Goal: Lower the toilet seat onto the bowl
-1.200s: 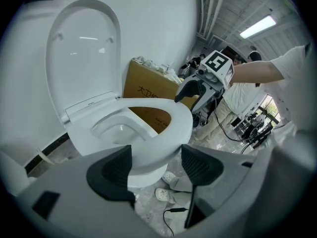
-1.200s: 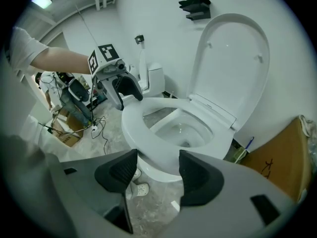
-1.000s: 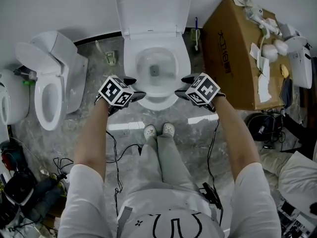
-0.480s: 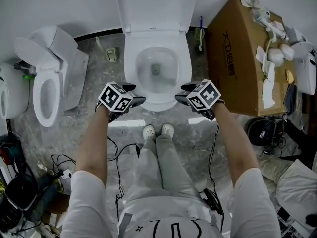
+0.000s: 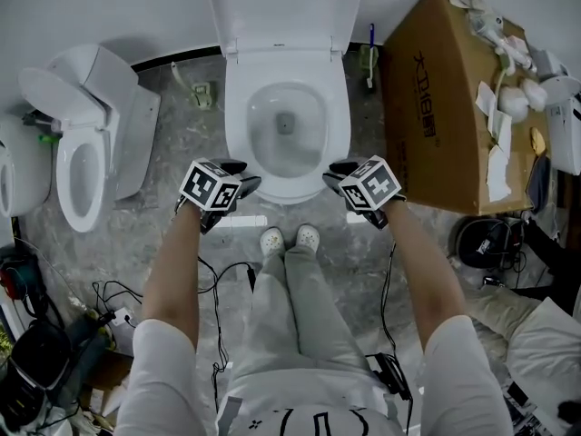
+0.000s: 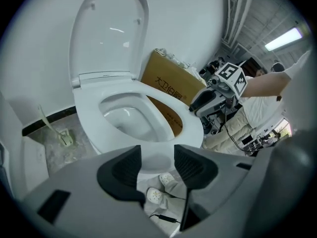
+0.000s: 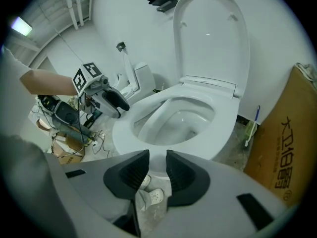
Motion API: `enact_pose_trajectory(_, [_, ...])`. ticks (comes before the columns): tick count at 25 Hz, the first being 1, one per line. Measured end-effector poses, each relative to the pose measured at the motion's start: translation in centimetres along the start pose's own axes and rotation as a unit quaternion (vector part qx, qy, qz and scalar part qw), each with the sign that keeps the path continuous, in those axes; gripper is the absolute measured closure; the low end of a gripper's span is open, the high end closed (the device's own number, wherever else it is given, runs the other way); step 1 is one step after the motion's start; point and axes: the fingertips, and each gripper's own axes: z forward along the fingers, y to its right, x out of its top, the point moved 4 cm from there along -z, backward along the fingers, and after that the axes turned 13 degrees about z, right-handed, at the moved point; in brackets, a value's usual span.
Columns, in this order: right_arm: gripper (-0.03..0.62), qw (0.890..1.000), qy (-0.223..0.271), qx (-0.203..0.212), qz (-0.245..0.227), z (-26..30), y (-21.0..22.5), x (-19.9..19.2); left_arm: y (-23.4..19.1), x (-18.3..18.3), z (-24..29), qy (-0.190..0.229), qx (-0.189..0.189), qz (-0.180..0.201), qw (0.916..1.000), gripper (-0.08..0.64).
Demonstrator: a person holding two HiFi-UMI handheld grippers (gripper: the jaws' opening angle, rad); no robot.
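The white toilet seat (image 5: 242,125) lies flat on the bowl, and the lid (image 5: 283,7) stands upright against the wall. My left gripper (image 5: 241,174) hovers at the seat's front left corner, my right gripper (image 5: 332,174) at its front right corner. In the left gripper view the left gripper (image 6: 157,157) has a gap between its pads, with only the seat's front rim (image 6: 148,160) beyond. The right gripper (image 7: 157,163) shows a narrower gap. Both pairs of jaws have just been closing, and nothing is between them.
A second toilet (image 5: 82,153) stands at the left. At the right, a large cardboard box (image 5: 436,107) sits close to the bowl. The person's shoes (image 5: 290,239) are just in front of the bowl, and cables (image 5: 218,280) trail over the marble floor.
Both grippers have sunk a little at the seat's front corners. Their jaws stand closer together than before.
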Motion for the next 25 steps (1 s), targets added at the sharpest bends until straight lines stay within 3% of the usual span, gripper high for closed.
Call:
enact_pose_trajectory(9, [0.547, 0.999, 0.008, -0.033, -0.003, 2.0, 1.4, -1.6, -1.6, -2.1, 1.7, -0.008, 0.074, -0.030, 0.9967, 0.527])
enact_pose_trajectory(25, [0.565, 0.997, -0.026, -0.060, 0.043, 6.1, 3.2, -3.6, -2.0, -4.5, 5.3, -0.033, 0.084, -0.044, 0.9949, 0.549])
